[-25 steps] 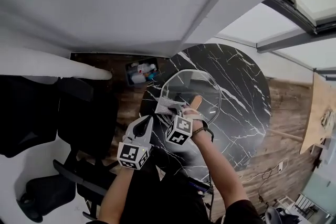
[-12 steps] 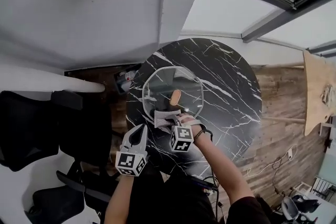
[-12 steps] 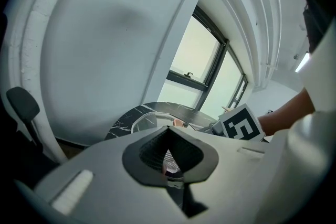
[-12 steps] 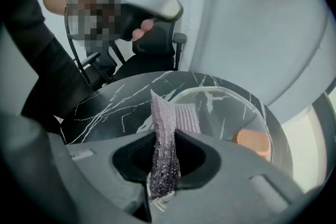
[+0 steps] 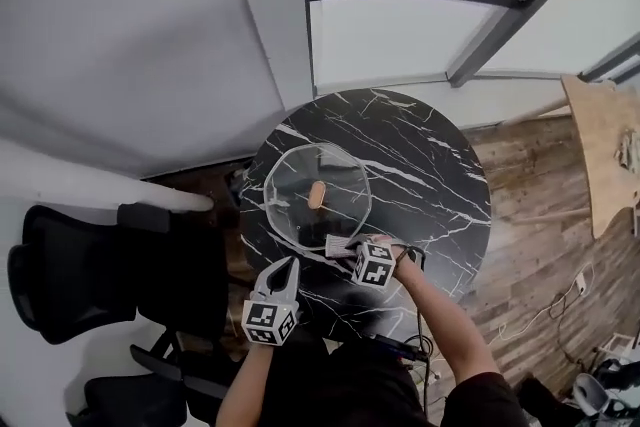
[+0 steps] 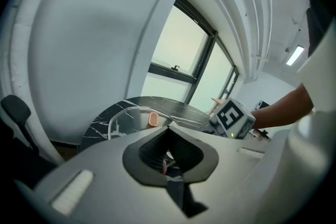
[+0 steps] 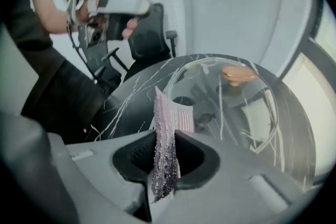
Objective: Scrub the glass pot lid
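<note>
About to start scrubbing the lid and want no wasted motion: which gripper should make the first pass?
Right, probably. The right gripper is shut on the scrub pad, close to the near rim of the glass lid. The left gripper holds nothing and sits back near the edge of the table.

**Right side open, left side crowded**

The black marble table lies bare across its right half and along the far edge, so there's easy passage for a hand there. The left half is taken up by the glass pot lid, lying flat with its knob poking up in the middle. At the lid's near rim sits the right gripper, clamped on a scrub pad, and that approach is blocked. The left gripper hangs off the near-left table edge with its jaws together, leaving only a narrow gap between the two grippers. A black office chair crowds the left flank, and the wall stands close behind.
</note>
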Demonstrator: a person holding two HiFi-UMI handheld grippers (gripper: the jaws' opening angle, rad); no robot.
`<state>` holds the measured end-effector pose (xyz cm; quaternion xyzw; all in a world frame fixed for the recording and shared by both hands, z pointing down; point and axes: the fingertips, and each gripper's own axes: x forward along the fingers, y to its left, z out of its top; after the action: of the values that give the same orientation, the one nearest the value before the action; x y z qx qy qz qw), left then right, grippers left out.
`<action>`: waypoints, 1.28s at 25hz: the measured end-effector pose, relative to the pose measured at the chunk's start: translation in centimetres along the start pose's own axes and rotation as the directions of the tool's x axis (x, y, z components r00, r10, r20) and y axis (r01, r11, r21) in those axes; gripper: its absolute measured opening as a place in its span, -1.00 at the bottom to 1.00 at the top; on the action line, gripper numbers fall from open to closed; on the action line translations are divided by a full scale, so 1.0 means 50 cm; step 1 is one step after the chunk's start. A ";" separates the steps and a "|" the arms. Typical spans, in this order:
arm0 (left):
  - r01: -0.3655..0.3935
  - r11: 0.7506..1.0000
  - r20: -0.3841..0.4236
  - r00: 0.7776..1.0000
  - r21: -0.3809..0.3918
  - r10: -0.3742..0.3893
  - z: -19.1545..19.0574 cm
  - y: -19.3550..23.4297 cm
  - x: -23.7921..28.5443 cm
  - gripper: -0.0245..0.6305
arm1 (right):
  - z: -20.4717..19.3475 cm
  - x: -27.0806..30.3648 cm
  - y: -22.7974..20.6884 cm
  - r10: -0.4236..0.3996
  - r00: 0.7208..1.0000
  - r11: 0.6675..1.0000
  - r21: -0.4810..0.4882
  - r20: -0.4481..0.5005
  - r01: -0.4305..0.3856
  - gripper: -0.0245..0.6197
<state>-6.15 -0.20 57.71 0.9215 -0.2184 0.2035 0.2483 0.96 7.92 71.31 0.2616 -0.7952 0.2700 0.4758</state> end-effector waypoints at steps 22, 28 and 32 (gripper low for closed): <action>-0.165 0.979 0.388 0.916 0.120 0.107 0.245 -0.231 -0.106 -0.92 | 0.178 -0.508 0.014 -0.574 0.506 0.806 0.553 0.643 0.212 -0.70; -0.208 0.971 0.455 0.881 0.121 0.132 0.245 -0.283 -0.169 -0.92 | 0.165 -0.565 0.044 -0.608 0.434 0.783 0.593 0.664 0.188 -0.70; -0.252 0.960 0.484 0.859 0.120 0.166 0.241 -0.306 -0.210 -0.92 | 0.160 -0.601 0.077 -0.619 0.383 0.777 0.607 0.686 0.169 -0.70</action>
<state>-3.84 8.36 37.43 0.9324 -0.3518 0.0189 0.0807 5.79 10.05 40.41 0.6472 -0.7478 0.1480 -0.0078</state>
